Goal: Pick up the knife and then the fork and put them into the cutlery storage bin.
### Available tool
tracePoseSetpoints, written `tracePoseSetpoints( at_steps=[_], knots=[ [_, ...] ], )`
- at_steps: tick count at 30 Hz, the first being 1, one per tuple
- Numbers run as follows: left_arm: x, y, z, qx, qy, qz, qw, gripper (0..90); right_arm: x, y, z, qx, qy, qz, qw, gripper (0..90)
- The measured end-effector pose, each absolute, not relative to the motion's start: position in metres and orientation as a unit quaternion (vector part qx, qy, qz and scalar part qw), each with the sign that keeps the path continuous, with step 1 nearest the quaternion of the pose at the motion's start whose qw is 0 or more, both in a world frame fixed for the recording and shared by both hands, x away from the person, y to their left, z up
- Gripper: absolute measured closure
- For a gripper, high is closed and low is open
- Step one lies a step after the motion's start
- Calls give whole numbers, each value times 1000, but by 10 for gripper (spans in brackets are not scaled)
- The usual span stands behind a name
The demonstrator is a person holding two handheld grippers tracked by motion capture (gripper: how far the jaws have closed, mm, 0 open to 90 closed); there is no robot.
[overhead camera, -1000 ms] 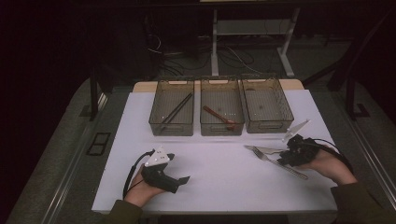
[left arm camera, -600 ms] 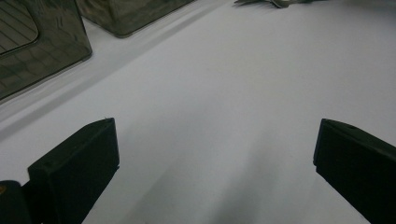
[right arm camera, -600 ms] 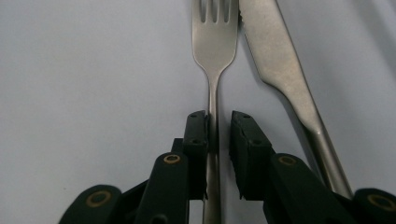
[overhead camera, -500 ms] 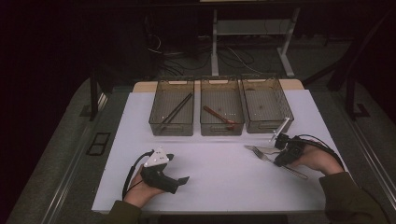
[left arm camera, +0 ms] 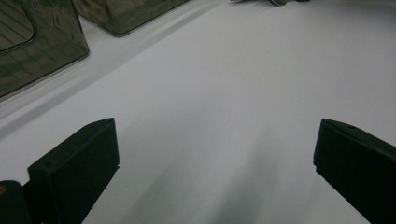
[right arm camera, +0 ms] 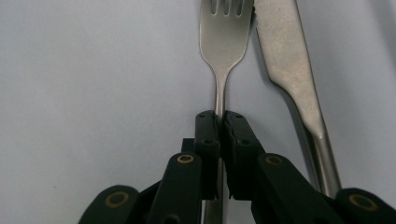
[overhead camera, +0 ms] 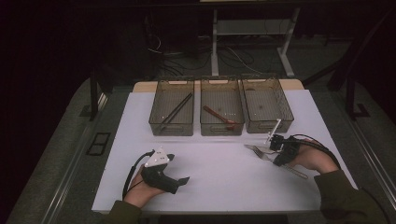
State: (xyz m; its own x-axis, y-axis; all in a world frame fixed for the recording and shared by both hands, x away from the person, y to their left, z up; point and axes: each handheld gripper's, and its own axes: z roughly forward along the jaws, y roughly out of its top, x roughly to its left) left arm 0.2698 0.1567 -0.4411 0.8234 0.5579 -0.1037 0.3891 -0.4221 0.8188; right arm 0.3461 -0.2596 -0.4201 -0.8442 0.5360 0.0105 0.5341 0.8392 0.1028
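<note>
I note the fork (right arm camera: pixel 223 42) as brushed metal with a dull satin sheen, smooth along its neck. The knife (right arm camera: pixel 289 70), right of it in the right gripper view, is the same grey metal, slightly mottled on the blade. The right gripper (right arm camera: pixel 219 116) looks like matt black plastic with brass-coloured pins at its joints. The left gripper (left arm camera: pixel 215 172) has matt black pads of fine texture. The table (overhead camera: pixel 219 177) has a smooth, matt white surface. The three bins (overhead camera: pixel 222 128), at upper centre of the high view, are smoky translucent plastic, faintly glossy.
</note>
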Motion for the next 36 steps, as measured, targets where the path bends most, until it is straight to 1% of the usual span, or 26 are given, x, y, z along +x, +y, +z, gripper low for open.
tracePoseSetpoints(
  at_steps=[6,10,16,21,27,36],
  knots=[
    [270,157,-441,838,282,92,458,0,346,-262,-420,270,961,55,17,838],
    [270,157,-441,838,282,91,458,0,344,-267,-419,276,958,72,2,838],
    [270,157,-441,839,281,91,457,0,341,-275,-412,278,955,101,2,838],
    [271,158,-442,840,279,91,457,0,340,-280,-406,284,950,130,12,838],
    [273,158,-444,841,275,87,457,0,339,-287,-399,312,934,175,11,839],
    [275,157,-443,833,278,82,471,0,340,-299,-393,332,915,227,31,839]
  ],
)
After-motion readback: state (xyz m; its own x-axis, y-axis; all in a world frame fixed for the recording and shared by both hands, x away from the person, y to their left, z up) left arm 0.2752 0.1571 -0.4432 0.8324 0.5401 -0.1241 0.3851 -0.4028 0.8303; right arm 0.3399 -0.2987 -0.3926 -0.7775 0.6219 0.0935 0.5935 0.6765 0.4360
